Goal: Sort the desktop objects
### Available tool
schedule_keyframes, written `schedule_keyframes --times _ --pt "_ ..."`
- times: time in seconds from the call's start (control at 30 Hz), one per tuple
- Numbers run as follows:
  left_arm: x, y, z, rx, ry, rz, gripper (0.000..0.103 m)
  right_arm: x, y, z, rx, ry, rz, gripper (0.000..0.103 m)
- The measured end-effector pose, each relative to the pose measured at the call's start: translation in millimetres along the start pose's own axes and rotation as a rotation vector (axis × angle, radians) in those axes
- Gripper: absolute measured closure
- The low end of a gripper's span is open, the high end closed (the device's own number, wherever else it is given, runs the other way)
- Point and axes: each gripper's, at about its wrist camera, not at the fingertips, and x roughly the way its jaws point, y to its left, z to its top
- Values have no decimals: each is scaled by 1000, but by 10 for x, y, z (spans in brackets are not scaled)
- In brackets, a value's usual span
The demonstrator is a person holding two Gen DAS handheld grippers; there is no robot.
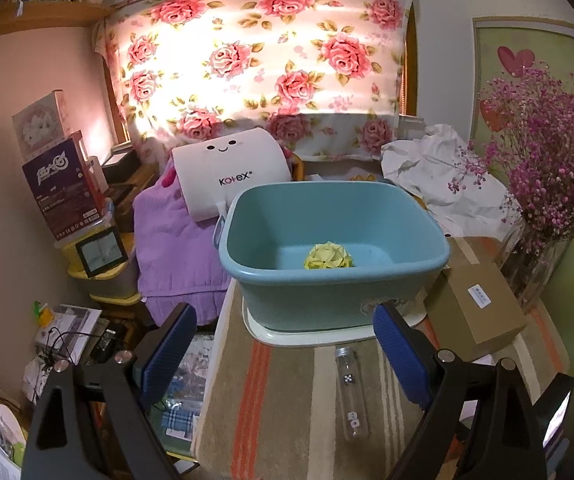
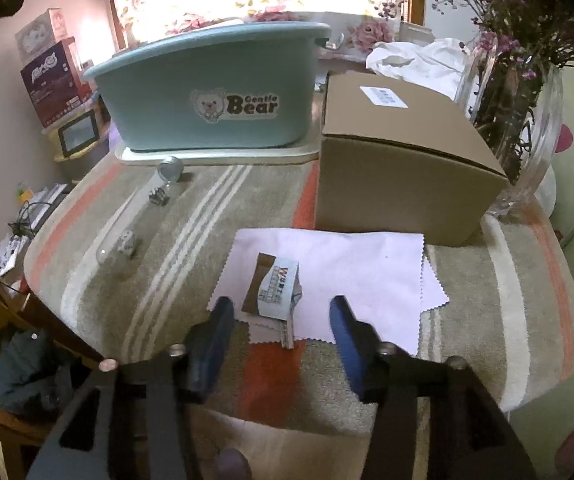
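Teal tub (image 2: 207,96) marked "Gentle Bear", yellow paper flower (image 1: 330,257) inside, white "Kotex" pack (image 1: 231,172) behind it; clear tube with dice (image 1: 350,392) in front on open striped cloth (image 1: 287,400); left gripper (image 1: 283,352) wide, empty; right gripper (image 2: 281,336) half-spread, small printed packet (image 2: 277,288) lying loose between its pads.

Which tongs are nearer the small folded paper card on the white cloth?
Right. The right tongs stand open just short of the folded paper card, which lies on the white cloth. The left tongs face the teal tub; no card shows in their view.
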Motion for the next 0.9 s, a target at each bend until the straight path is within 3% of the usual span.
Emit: schedule_keyframes --times 0.07,0.33,0.5,0.9 --pt "-32 -2 -24 -9 3 -3 11 14 0 10 6 5 3 41" --pt "-213 -177 -199 55 3 21 11 105 6 47 0 29 1 41" --pt "-316 -244 -251 67 -10 27 11 171 17 72 1 34 -26 25" --pt "-452 -241 -307 54 -5 21 11 341 54 140 7 54 -15 27"
